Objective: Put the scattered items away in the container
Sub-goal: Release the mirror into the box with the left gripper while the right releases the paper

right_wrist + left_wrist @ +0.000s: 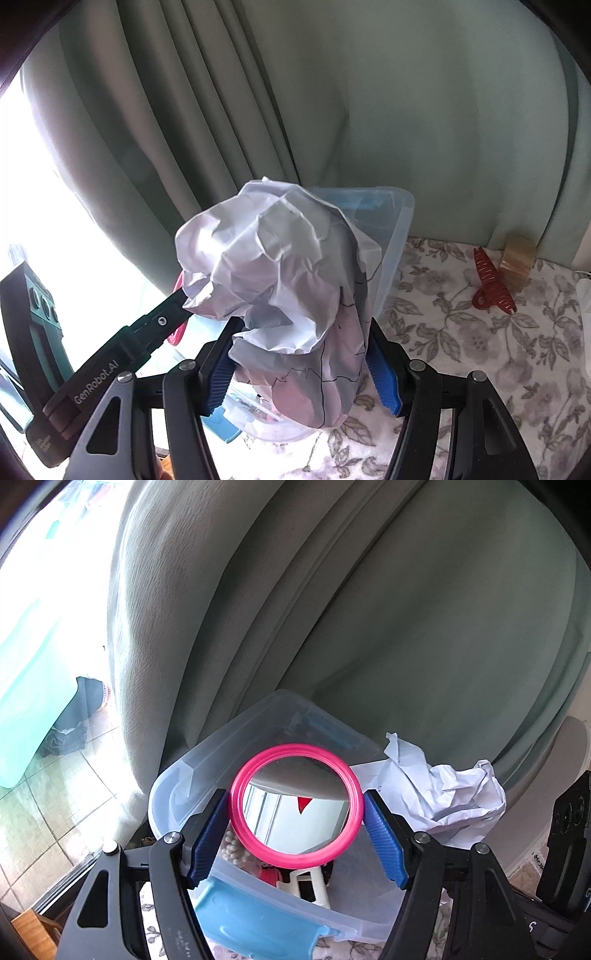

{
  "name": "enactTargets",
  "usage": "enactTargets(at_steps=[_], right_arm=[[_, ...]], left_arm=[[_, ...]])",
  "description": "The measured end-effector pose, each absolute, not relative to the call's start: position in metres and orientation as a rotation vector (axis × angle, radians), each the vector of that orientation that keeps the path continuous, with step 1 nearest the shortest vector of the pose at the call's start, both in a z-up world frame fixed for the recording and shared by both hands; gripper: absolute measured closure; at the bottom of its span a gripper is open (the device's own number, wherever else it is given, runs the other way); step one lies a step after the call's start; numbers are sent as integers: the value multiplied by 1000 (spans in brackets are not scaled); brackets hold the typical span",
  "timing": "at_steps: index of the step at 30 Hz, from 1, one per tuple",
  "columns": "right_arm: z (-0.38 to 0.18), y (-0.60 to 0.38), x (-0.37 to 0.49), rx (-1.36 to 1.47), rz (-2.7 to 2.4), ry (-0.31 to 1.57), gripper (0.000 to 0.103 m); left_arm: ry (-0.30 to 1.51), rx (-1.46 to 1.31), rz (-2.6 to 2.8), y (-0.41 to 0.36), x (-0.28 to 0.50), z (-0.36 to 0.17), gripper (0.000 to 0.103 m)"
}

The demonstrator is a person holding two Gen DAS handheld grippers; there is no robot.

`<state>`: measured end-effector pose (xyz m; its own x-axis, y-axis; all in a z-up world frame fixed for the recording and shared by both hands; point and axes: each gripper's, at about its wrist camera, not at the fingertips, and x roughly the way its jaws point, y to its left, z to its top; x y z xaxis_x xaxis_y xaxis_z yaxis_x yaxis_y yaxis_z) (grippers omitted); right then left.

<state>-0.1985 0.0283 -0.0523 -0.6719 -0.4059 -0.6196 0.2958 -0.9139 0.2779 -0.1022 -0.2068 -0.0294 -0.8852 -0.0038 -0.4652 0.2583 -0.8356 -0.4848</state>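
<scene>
Left hand-held gripper [297, 834]: blue pads clamped on the pink rim of a round mirror [295, 805], one pad at each side; held above the open bin.
Mirror: glass faces the camera; reflects a window and a red shape.
Right hand-held gripper [301, 363]: blue pads clamped on a crumpled paper ball [280, 280], held up in front of the bin.
Paper ball: white, thin dark pen lines on its lower part; no words readable. In the left view it sits just right of the mirror.
Writing: "GenRobot.AI" in white on the left gripper's body, seen from the right wrist; a smaller label below it is too small to read.
Bin [207, 760]: clear plastic, blue latch [255, 919] at the near end; stands on the surface against the curtain.
Bin contents: cotton swabs [234, 849], a white plastic piece [310, 882] and something red; partly hidden by the mirror.
Surface [461, 354]: covered with a grey floral cloth.
Hair clip [493, 286]: red, lying on the cloth well right of the bin.
Wooden block [517, 258]: just behind the clip, near the curtain.
Curtain [332, 92]: grey-green, pleated, behind everything.
</scene>
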Motion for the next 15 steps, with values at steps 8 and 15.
enactTargets(at_steps=[8, 15], right_arm=[[-59, 26, -207, 997, -2546, -222, 36], [-36, 13, -192, 995, -2532, -232, 36]], left_arm=[[843, 716, -2785, -228, -109, -36, 29], [843, 709, -2779, -251, -111, -36, 29]])
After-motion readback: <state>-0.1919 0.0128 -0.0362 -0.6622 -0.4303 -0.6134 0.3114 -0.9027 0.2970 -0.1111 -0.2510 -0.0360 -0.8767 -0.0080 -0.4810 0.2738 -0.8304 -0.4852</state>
